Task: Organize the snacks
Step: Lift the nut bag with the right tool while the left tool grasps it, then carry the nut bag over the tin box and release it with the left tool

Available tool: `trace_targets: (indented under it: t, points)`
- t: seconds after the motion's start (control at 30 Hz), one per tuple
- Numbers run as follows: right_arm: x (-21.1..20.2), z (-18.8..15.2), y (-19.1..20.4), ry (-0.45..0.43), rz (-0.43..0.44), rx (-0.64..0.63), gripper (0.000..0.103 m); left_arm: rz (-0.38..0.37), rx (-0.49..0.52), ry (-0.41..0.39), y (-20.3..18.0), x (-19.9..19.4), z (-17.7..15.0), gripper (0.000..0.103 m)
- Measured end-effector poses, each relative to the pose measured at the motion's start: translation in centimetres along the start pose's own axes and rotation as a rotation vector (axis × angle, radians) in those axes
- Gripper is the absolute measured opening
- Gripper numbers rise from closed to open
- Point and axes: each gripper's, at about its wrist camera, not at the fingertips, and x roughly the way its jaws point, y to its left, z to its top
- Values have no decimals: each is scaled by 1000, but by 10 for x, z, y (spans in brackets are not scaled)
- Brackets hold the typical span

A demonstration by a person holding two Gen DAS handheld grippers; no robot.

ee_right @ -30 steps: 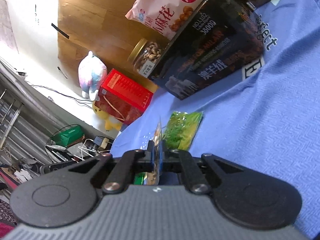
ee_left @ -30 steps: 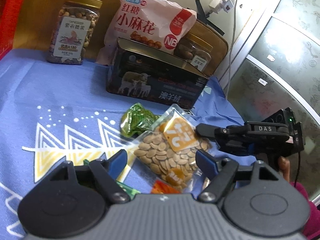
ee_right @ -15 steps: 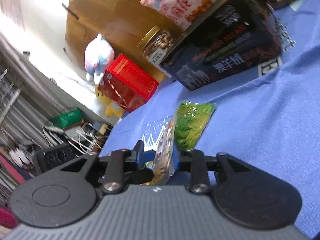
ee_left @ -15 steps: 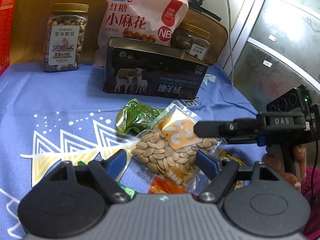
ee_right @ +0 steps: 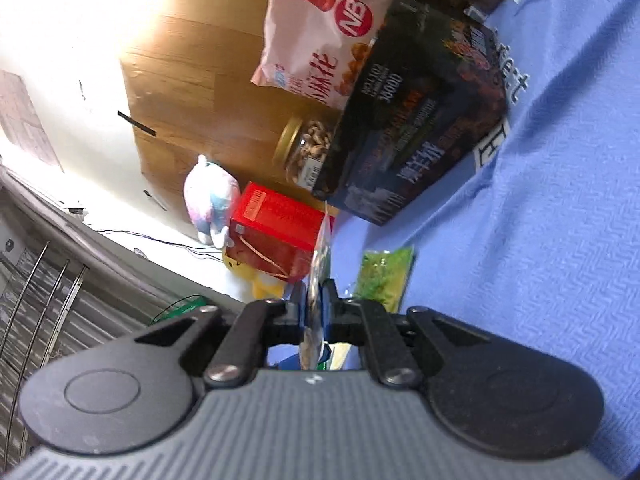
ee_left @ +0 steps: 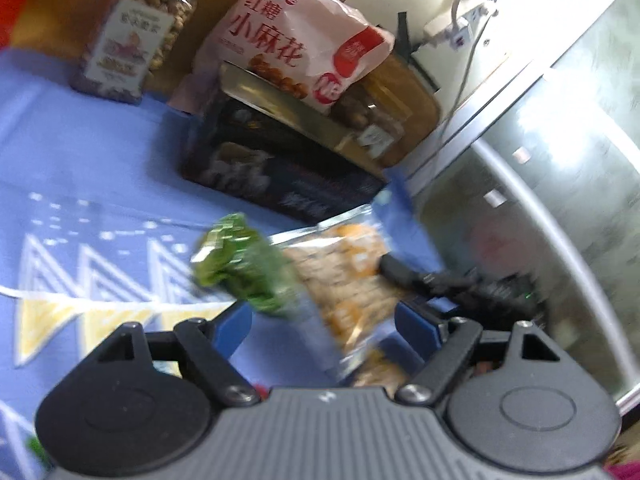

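Blue cloth covers the tabletop (ee_right: 560, 240). On it the right hand-held gripper (ee_right: 315, 300) is clamped on a seed packet (ee_left: 344, 276), held edge-up beside a green packet (ee_left: 248, 272); the left hand-held gripper (ee_left: 324, 320) stands open. The packet is judged mid-pickup, and carrying to the dark box (ee_right: 420, 120) is called for next.

A home — plush toy (ee_right: 210, 196), wood floor (ee_right: 192, 64), blue tablecloth (ee_right: 552, 240)

The right gripper (ee_right: 315, 294) is rolled onto its side and points about level, its blue pads pinched on the thin edge of a clear seed packet (ee_right: 319, 264). The left gripper (ee_left: 322, 322) tilts downward with its jaws spread wide, gripping nothing. The right gripper's black fingers (ee_left: 404, 274) reach in from the right, ahead of the left one.
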Motion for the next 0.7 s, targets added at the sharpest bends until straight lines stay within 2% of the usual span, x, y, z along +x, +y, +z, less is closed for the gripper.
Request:
trace_targets:
  t: [0.03,0.07,0.1,0.13,0.27,0.43,0.57,0.7]
  points:
    - [0,0,1,4,16,2,11,-16,-6,7,-2,4,2,74]
    - [0,-1,2,4,34,5,11,-25,-4,15,-5,7,4,61]
    - [1,-1,5,-3,45,1,11,-18,6,27,-8,12,5,52]
    - [-2,-1,7,-13,50,-6,11,-5,23,37,-12,16,6,47]
    - [-6,6,21,-57,2,-46,11,16,97,9,-27,16,21,42]
    - [13,32,64,-120,-84,-217,11,59,190,-35,-44,17,69,41]
    - [48,57,93,-171,-234,-379,12,151,233,-74,-48,37,109,42]
    - [86,72,98,-199,-398,-532,13,253,233,-64,-34,71,141,43]
